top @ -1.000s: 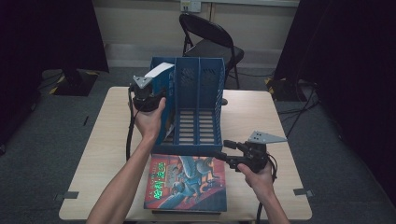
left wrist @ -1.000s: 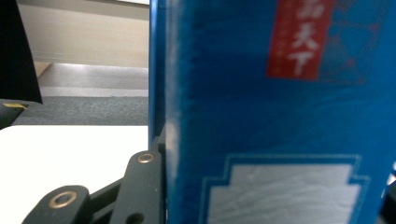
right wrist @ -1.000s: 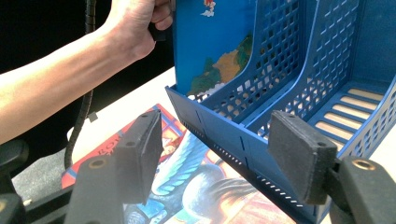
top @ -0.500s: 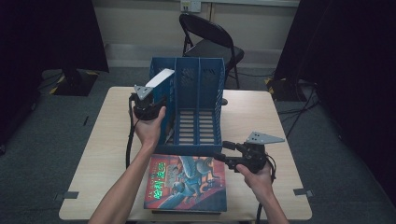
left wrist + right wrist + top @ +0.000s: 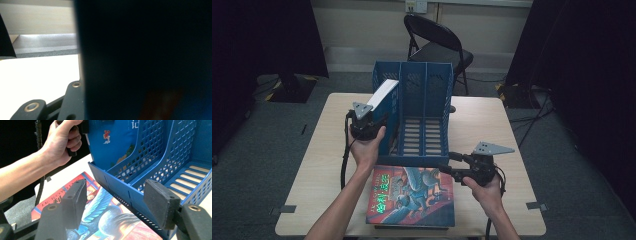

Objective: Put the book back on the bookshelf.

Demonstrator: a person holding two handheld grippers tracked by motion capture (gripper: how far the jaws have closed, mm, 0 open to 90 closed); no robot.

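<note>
**Left gripper holds a book in the rack's left slot; right gripper waits open at the front wall**

Nearest me, at the bottom centre of the high view, I see a colourful book lying flat on the table, its far edge just in front of the blue file rack.

At lower right, my right gripper sits level, pointing toward the frame's left. In the right gripper view its jaws stand apart, nothing pressed between the pads; the rack's low front wall runs across just beyond the gap, over the flat book's cover.

Left of centre, my left gripper is clamped on a blue-covered book, its white page edge facing up. That book leans, partly inside the rack's leftmost compartment. The left gripper view shows the dark cover hard against the jaw.

Beyond the table, top centre, stands a black folding chair.
</note>
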